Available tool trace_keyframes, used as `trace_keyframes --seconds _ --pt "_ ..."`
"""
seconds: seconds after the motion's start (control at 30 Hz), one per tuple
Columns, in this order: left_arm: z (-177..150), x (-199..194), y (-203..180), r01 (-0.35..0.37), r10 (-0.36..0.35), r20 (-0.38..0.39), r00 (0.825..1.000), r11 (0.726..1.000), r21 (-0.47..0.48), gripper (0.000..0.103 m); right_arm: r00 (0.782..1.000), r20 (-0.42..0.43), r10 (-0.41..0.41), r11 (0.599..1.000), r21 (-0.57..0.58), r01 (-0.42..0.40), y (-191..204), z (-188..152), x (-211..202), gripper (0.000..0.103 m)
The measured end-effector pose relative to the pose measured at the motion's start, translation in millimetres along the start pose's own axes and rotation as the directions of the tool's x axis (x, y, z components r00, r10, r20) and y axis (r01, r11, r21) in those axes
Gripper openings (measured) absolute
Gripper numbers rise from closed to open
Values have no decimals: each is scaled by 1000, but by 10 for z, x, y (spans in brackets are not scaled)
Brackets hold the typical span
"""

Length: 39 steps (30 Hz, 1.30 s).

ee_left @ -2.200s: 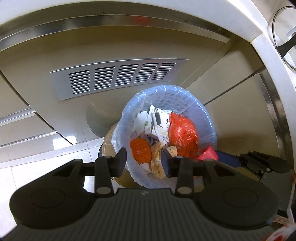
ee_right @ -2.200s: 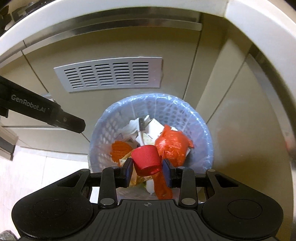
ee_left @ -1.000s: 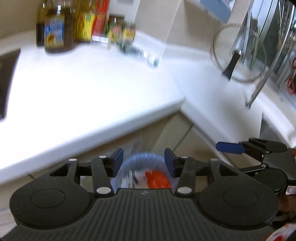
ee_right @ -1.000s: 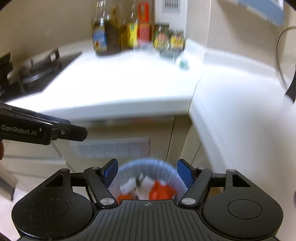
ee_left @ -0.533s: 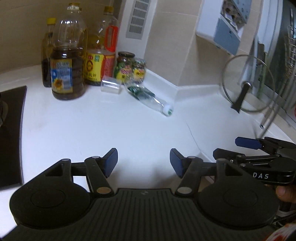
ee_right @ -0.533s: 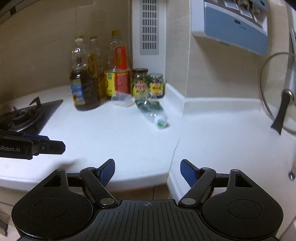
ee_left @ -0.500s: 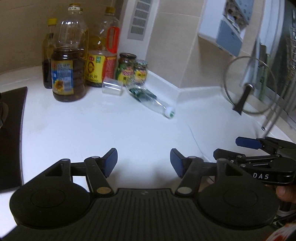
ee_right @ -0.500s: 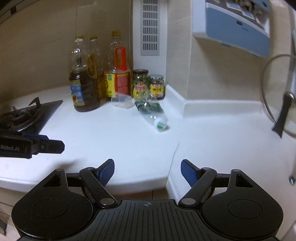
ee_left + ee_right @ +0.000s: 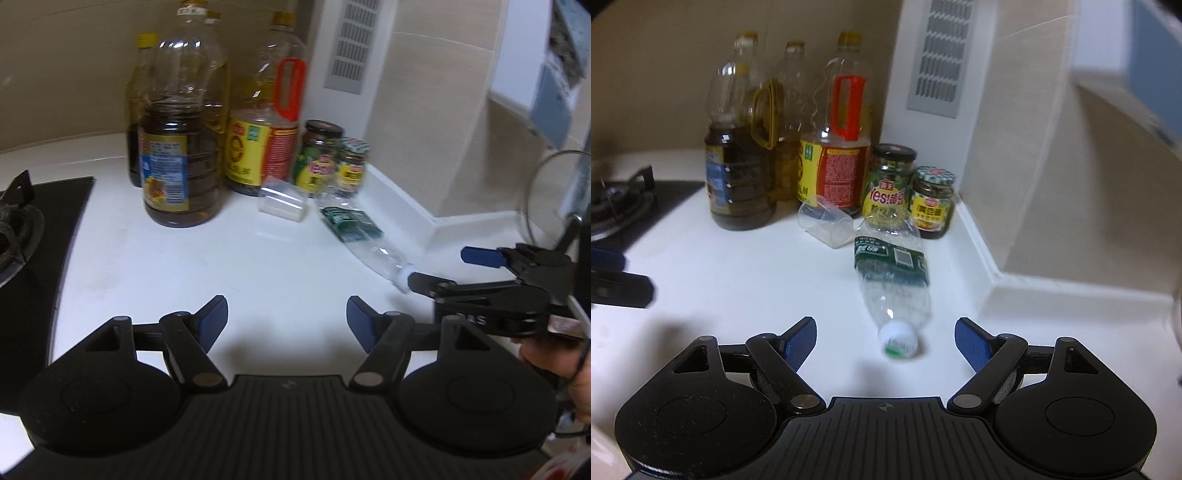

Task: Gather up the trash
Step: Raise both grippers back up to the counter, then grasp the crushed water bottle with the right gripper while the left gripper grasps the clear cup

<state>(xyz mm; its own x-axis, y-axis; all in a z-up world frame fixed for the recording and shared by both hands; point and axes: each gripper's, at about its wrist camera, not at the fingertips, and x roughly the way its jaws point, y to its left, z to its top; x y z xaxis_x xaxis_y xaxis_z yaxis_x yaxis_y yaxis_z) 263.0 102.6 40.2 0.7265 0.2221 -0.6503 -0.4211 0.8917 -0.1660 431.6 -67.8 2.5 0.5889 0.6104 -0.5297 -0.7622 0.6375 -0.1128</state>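
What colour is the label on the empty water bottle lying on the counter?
Dark green with white print, on the water bottle; clearest in the right wrist view.

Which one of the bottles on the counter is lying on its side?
The clear water bottle with the green label and white cap. It lies flat, cap toward the camera, while the three big oil bottles behind it stand upright.

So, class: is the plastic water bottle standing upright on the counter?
No, the plastic water bottle lies on its side on the counter, cap towards the camera.
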Motion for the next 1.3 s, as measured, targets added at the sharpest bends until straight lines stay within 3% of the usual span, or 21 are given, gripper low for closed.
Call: trace_keyframes --seconds 0.23,0.43,0.53,0.6,0.7,0.77,0.87,1.0,1.3 --pt "260 435 139 -33 37 -43 998 996 86 68 999 -30 -26 994 -107 22 210 189 564 81" --pt "499 806 286 24 -17 -60 998 991 128 71 992 -71 -102 985 -144 91 363 320 1022 78" --pt "578 956 364 51 -43 -66 997 991 124 72 985 -103 -137 983 -136 122 384 335 1237 71" --pt "613 1048 395 81 -72 -76 995 990 114 72 980 -126 -151 983 -121 135 351 323 1313 61" --pt "644 1166 400 102 -92 -84 992 986 134 72 978 -129 -167 982 -108 153 298 302 1355 56" --pt "672 1238 418 112 -101 -85 991 985 130 72 978 -128 -165 980 -134 147 301 306 1375 43" --pt "715 1320 413 120 -110 -77 991 985 128 72 981 -110 -159 975 -177 138 320 300 1322 30" --pt "754 1429 336 128 -121 -61 991 981 143 80 986 -110 -128 983 -147 111 260 310 1204 30" --pt "811 1727 65 93 -90 -23 996 976 199 84 991 -107 -83 995 -68 76 9 304 877 29"
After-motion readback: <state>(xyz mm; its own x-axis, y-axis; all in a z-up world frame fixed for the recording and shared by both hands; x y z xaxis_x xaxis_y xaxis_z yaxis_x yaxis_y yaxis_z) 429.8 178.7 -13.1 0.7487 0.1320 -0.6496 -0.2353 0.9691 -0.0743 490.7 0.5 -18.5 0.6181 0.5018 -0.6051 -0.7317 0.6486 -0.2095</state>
